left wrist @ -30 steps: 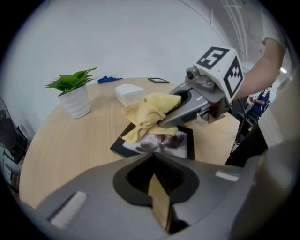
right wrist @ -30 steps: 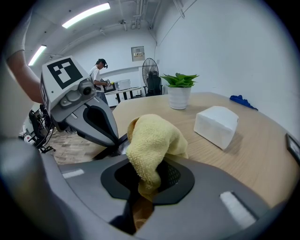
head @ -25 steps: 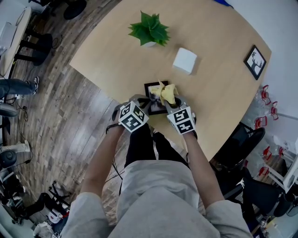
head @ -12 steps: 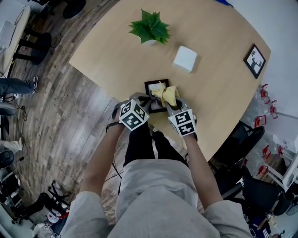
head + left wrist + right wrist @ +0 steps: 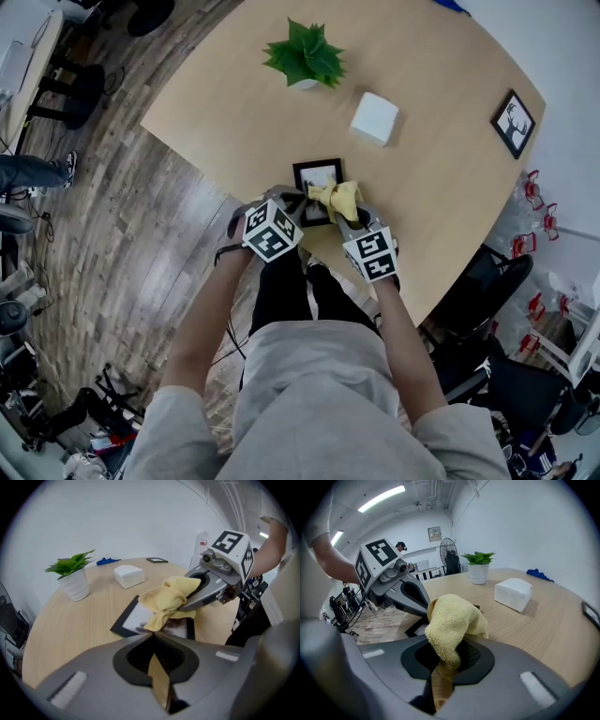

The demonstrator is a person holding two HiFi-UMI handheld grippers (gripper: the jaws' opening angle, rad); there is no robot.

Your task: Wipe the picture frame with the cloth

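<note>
Yellow cloth (image 5: 452,620) is bunched between the jaws of the right gripper (image 5: 347,217), which are clamped on its lower end. The free part flops forward onto the near right portion of the picture frame (image 5: 314,176). That black frame lies flat near the edge of the round wooden table (image 5: 441,169).

Left gripper (image 5: 153,639) has its jaws pressed together with nothing visible between them, their tip right at the frame's near edge.

Farther across the table stand a potted plant (image 5: 303,58) and a white box (image 5: 374,119). A second small frame (image 5: 514,124) lies at the right rim.
</note>
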